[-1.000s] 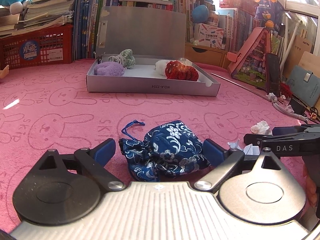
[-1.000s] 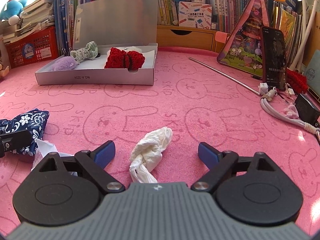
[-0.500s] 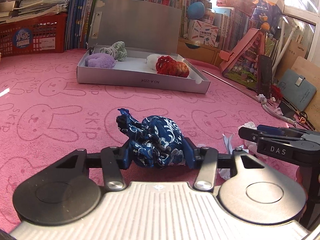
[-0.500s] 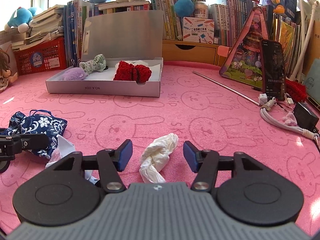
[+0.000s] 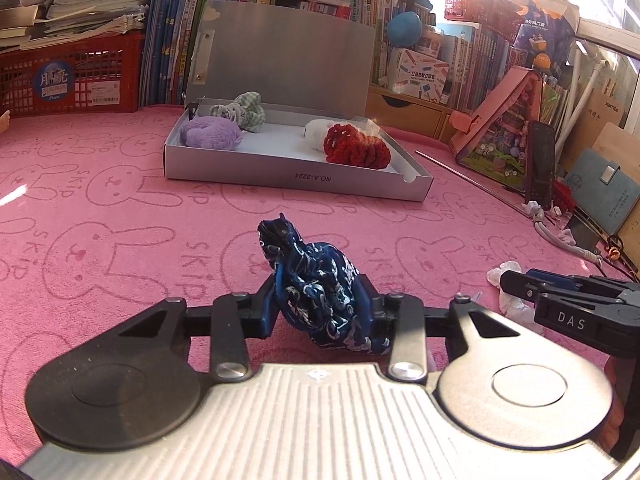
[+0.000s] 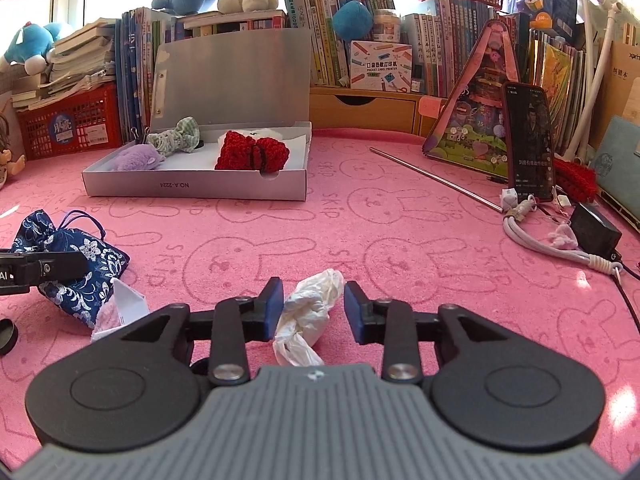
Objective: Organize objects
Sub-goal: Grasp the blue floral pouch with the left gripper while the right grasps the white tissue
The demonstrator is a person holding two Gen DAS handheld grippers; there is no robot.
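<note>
While both jaws are closing, the left gripper (image 5: 320,312) squeezes the blue pouch (image 5: 320,300); the right gripper (image 6: 314,312) brackets the white wad (image 6: 308,314), left pad touching.

Navy white-flowered pouch (image 5: 320,292), pink rabbit-print cloth (image 5: 120,240), red crochet piece (image 5: 356,148)

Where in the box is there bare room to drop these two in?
Bare floor runs down the middle of the box, between the purple puff and the red knit, and along the front wall. The back left corner is crowded by the checked bow; the right end is filled by the knit and a white piece.
</note>
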